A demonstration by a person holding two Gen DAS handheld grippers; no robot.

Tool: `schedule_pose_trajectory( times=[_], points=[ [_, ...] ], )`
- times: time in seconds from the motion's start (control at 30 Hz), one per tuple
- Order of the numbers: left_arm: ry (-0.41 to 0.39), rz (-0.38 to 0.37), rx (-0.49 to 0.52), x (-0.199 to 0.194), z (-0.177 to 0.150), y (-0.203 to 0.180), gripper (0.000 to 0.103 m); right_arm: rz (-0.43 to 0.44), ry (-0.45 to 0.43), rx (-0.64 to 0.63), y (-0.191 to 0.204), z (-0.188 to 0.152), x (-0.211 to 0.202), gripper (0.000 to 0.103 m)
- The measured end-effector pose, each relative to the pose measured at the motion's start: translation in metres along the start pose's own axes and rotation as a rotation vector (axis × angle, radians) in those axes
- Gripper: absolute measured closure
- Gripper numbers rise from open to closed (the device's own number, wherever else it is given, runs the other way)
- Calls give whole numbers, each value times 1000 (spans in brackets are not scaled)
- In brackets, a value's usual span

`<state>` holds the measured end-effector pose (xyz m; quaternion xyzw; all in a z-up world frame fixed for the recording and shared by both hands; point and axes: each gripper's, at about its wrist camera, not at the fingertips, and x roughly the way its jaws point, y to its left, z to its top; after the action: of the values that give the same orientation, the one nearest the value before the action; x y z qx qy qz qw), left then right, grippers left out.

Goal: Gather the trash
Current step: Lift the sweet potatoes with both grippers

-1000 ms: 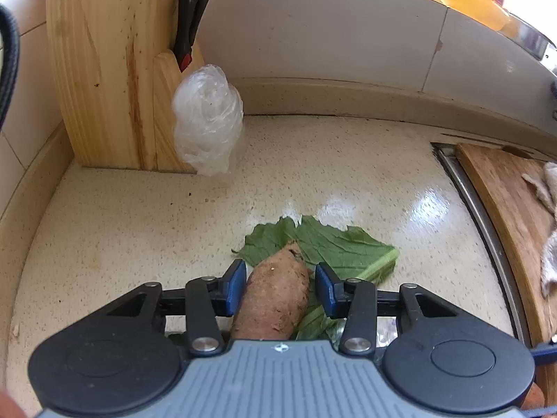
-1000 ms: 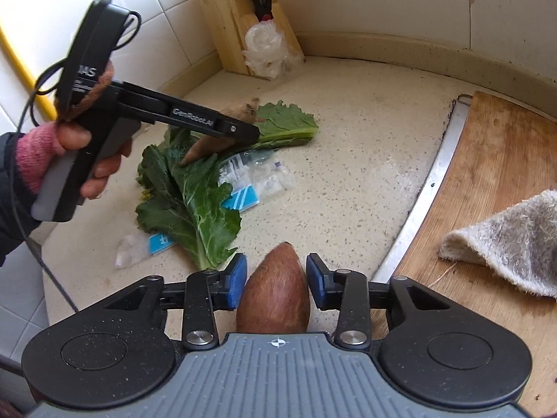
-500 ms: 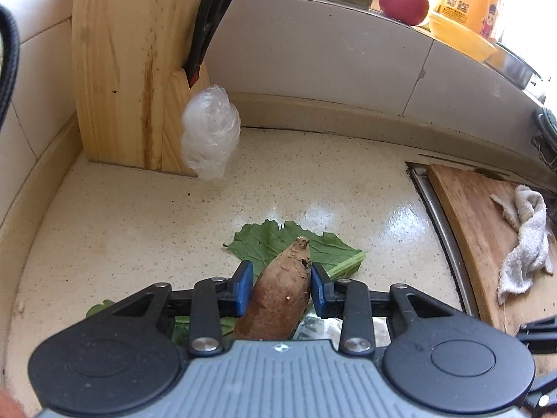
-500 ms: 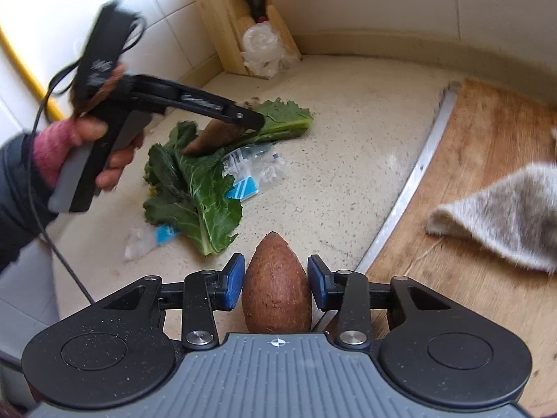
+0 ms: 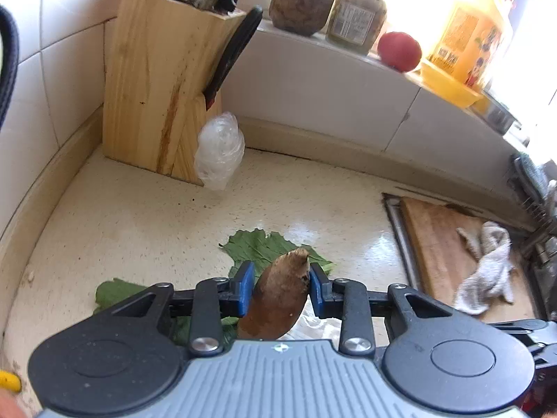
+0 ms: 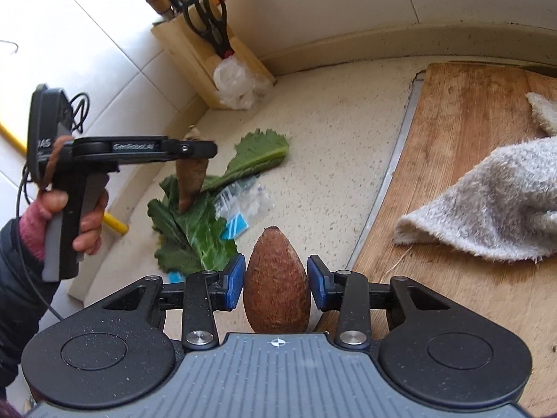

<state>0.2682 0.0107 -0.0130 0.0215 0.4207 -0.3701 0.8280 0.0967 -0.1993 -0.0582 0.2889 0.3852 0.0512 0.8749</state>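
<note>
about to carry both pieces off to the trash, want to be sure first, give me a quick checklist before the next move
1. Left gripper clamped on the slim sweet potato piece: ok; its jaws have just been closing, the piece is between them.
2. That piece lifted clear of the green leaves: ok, seen from the right wrist view.
3. Right gripper on the fat sweet potato piece: cannot tell, slim gaps show beside the pads.
4. Plastic wrappers collected: not ok, lying on the counter.
5. Trash bin located: cannot tell, none in view.
</note>
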Motion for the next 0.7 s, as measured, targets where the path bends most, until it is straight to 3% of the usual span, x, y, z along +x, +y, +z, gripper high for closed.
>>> schedule_pose_trajectory(
  times=[0.23,0.3,0.4,0.53,0.63,0.7],
  points=[
    [-4,36,-5,-14,-17,-6,75,17,-31,-1,0,5,-10,58],
    [13,56,7,-11,-26,-9,74,34,-36,2,0,7,-11,74],
    [-12,71,17,-18,-36,-11,74,21,-15,-23,2,10,-8,73],
    [1,113,20,-15,-40,-10,74,-28,11,-92,9,7,2,65],
    [34,161,11,4,-47,-7,74,-9,47,-123,15,3,9,52],
    [60,158,-13,13,-55,-3,74,-3,47,-142,21,1,13,36]
  ],
)
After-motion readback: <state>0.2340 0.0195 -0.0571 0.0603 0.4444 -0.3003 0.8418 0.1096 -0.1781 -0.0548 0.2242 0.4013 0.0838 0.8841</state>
